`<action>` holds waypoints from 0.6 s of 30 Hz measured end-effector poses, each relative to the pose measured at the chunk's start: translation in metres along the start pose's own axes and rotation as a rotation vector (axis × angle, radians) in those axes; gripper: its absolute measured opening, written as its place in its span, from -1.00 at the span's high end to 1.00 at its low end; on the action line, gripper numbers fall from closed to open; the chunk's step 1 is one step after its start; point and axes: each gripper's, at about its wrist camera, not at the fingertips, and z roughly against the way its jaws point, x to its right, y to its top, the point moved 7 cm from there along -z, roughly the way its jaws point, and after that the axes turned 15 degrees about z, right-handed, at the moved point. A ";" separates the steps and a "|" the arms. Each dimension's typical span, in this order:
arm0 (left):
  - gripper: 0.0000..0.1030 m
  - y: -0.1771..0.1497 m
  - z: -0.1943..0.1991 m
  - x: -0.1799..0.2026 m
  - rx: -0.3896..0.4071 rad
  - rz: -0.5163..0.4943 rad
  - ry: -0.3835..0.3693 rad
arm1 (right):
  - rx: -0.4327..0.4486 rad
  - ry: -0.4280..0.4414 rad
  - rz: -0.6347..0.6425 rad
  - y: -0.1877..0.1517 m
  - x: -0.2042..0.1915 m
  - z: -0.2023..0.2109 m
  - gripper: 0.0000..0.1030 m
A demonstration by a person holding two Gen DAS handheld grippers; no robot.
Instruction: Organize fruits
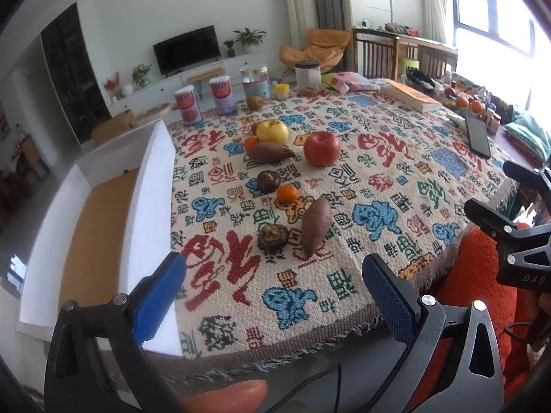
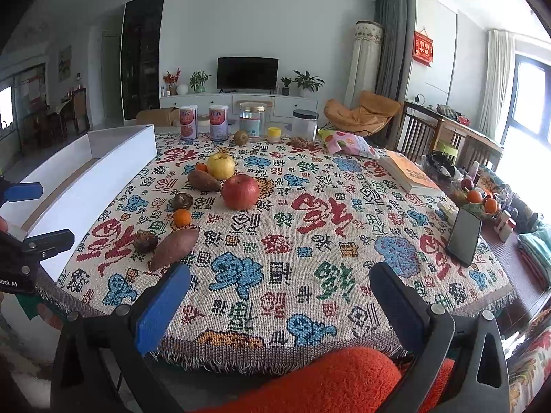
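On the patterned tablecloth (image 1: pixel 344 206) lie a red apple (image 1: pixel 322 148) (image 2: pixel 240 191), a yellow apple (image 1: pixel 272 131) (image 2: pixel 221 166), two small oranges (image 1: pixel 287 194) (image 2: pixel 182 217), two sweet potatoes (image 1: pixel 315 230) (image 2: pixel 174 248) and two dark mushrooms (image 1: pixel 272 236) (image 2: pixel 145 240). A brownish pear (image 1: pixel 254 102) (image 2: pixel 241 137) sits by the jars. My left gripper (image 1: pixel 275 272) is open near the table's front edge, short of the nearest sweet potato. My right gripper (image 2: pixel 280 282) is open over the front of the cloth, holding nothing. A white box (image 1: pixel 151 179) (image 2: pixel 103 172) stands at the left.
Cans and jars (image 2: pixel 220 122) line the far edge. A book (image 2: pixel 409 173), a snack bag (image 2: pixel 347 143) and a phone (image 2: pixel 465 235) lie on the right, with a fruit bowl (image 2: pixel 477 199) beyond. An orange sleeve (image 2: pixel 320 382) fills the near foreground.
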 end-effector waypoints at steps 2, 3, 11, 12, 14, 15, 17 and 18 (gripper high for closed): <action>-0.99 -0.007 -0.006 0.006 -0.008 0.060 -0.019 | 0.000 0.014 0.015 -0.001 -0.008 -0.001 -1.00; -0.99 -0.009 -0.008 0.009 -0.010 0.084 -0.020 | 0.002 0.018 0.026 -0.001 -0.012 -0.001 -1.00; -0.99 -0.013 -0.015 0.016 -0.022 0.114 -0.027 | 0.020 0.031 0.044 -0.007 -0.020 0.002 -1.00; -0.99 -0.013 -0.016 0.013 -0.022 0.122 -0.024 | 0.018 0.032 0.036 -0.007 -0.019 0.001 -1.00; -0.99 -0.014 -0.020 0.006 -0.034 0.140 -0.011 | 0.012 0.034 0.025 -0.009 -0.018 -0.001 -1.00; -0.99 -0.015 -0.022 0.002 -0.039 0.149 0.001 | 0.010 0.034 0.023 -0.009 -0.017 -0.001 -1.00; -0.99 -0.018 -0.026 -0.009 -0.038 0.167 0.030 | 0.014 0.030 0.022 -0.010 -0.016 -0.001 -1.00; -0.99 -0.019 -0.028 -0.014 -0.039 0.177 0.042 | 0.016 0.027 0.022 -0.010 -0.016 0.000 -1.00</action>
